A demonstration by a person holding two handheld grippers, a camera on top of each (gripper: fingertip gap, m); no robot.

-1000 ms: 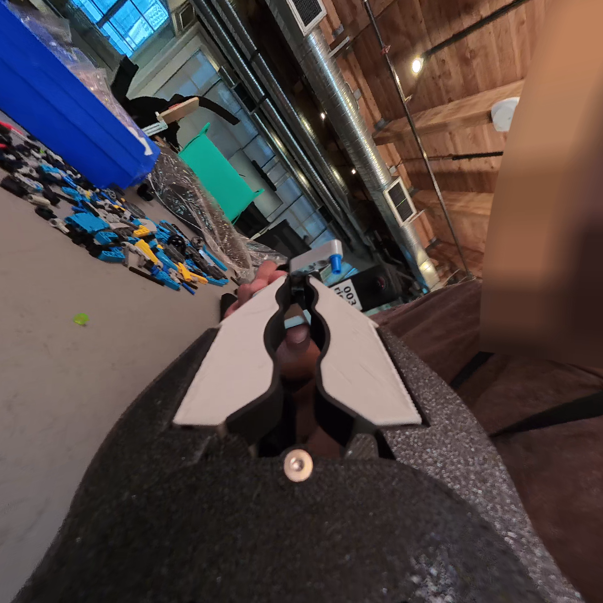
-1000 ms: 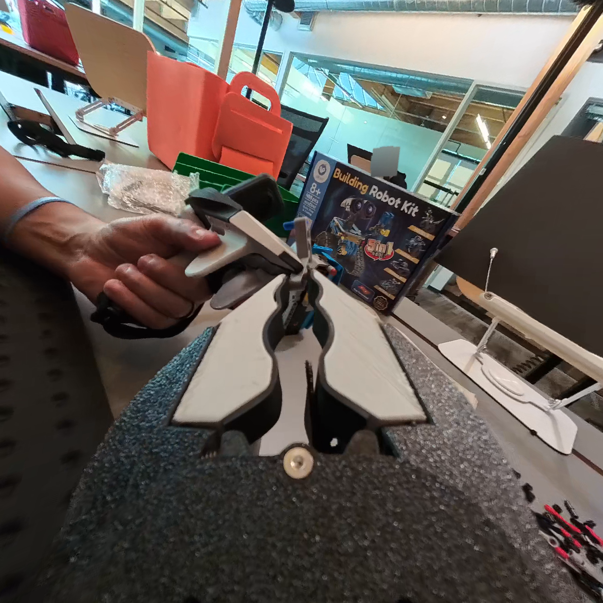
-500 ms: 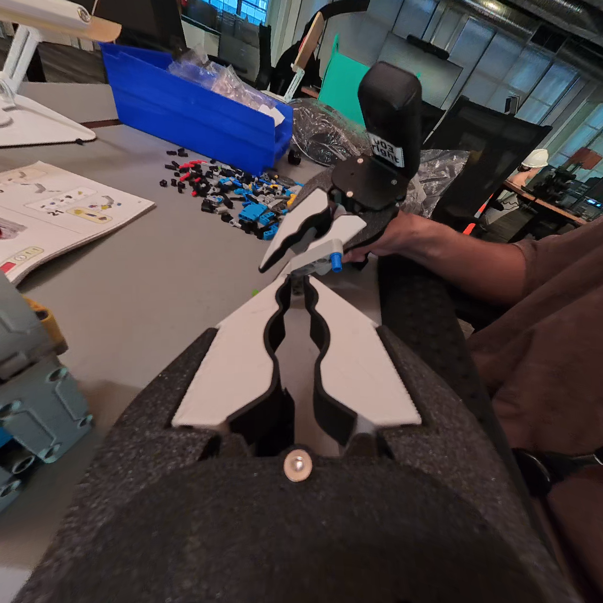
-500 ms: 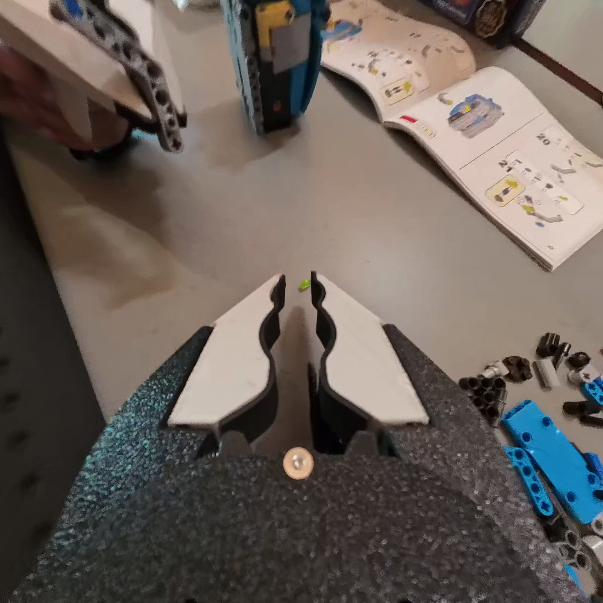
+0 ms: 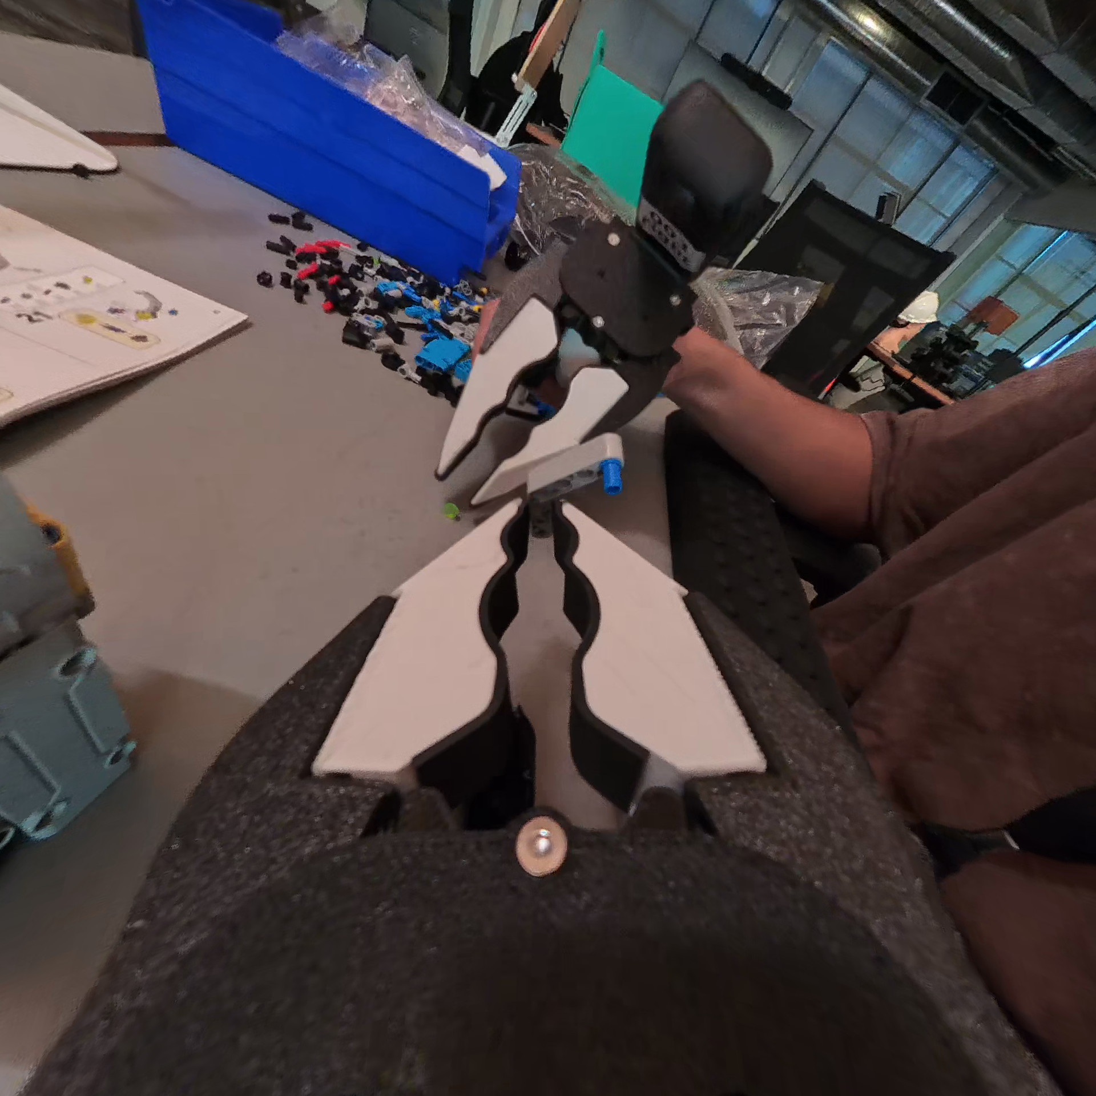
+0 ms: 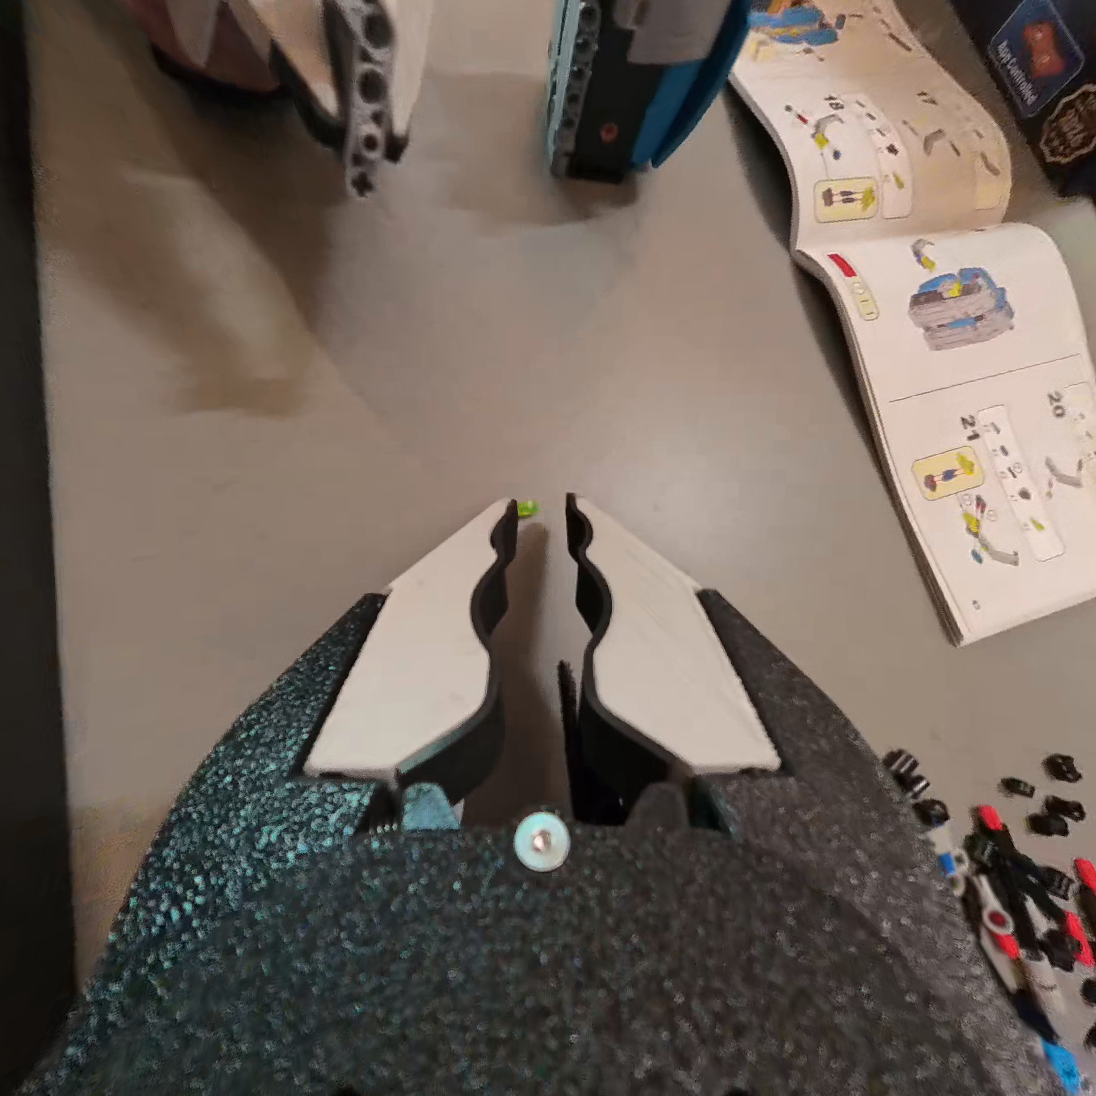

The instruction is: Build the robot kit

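My left gripper (image 5: 539, 517) is shut on a grey perforated beam (image 5: 570, 468) with a blue pin (image 5: 611, 475) at its end, held above the grey table (image 5: 267, 474). The beam also shows at the top left of the right wrist view (image 6: 365, 112). My right gripper (image 6: 538, 507) is slightly open and empty, tips down at the table. A tiny green piece (image 6: 526, 508) lies between its tips, close to the left finger. In the left wrist view the right gripper (image 5: 459, 489) points down just beyond the beam, with the green piece (image 5: 452, 510) beside it.
A blue and black model (image 6: 623, 77) stands behind the green piece. An open instruction booklet (image 6: 949, 356) lies to the right, with loose small parts (image 6: 1038, 860) near it. A blue bin (image 5: 320, 142) and plastic bags (image 5: 753, 302) stand at the back. A person's arm (image 5: 789, 415) holds the right gripper. Some 10 centimeters of space lies between my two pairs of fingers.
A second ago both grippers were raised together at the beam. The right gripper let go, swung down to the table and now sits lower, its jaws a little wider around the green piece.
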